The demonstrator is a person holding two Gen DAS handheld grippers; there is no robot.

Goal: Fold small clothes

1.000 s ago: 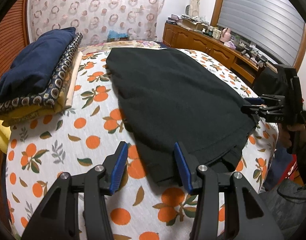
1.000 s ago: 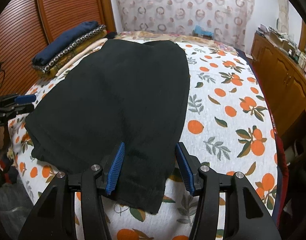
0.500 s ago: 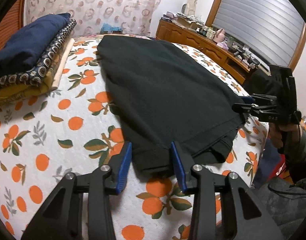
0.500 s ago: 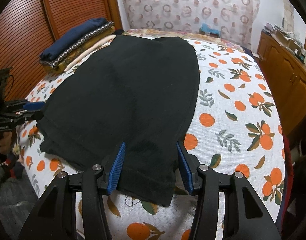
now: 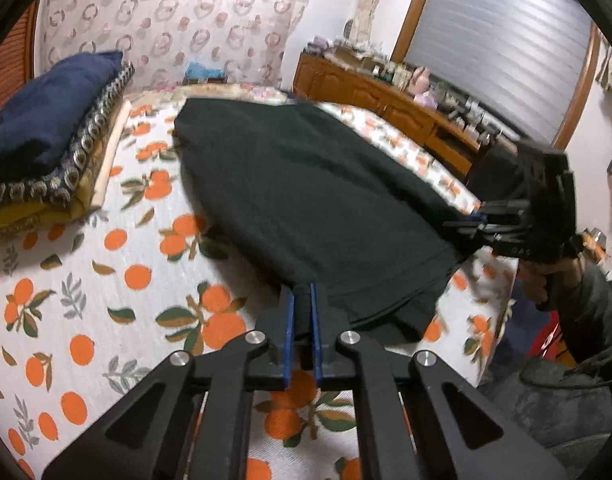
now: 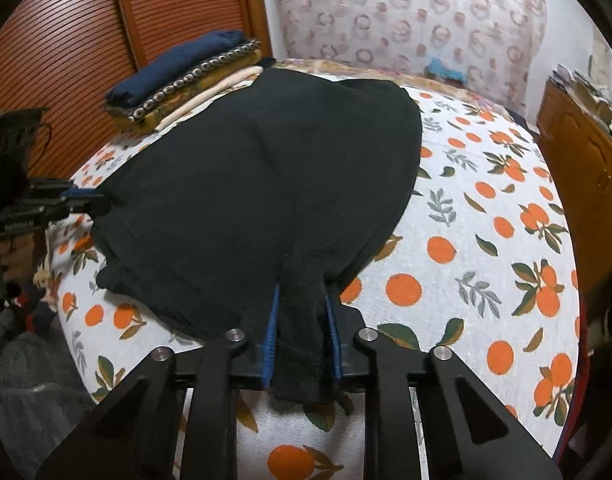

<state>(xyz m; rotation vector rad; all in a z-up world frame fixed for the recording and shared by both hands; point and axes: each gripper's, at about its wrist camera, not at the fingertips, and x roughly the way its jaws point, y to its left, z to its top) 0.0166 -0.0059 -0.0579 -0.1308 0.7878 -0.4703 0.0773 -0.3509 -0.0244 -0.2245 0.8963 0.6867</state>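
Two near corners of black knit garment (image 5: 306, 208), flat on orange-print bed sheet (image 5: 86, 280), pinched: left gripper (image 5: 302, 320) fingers just closed on thin hem, right gripper (image 6: 300, 328) on thicker bunch. Soft, limp, light; prob. sags w/o both-corner hold.

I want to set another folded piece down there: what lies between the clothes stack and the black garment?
Only bare orange-print sheet lies between the stack and the black garment; the left wrist view shows this best.
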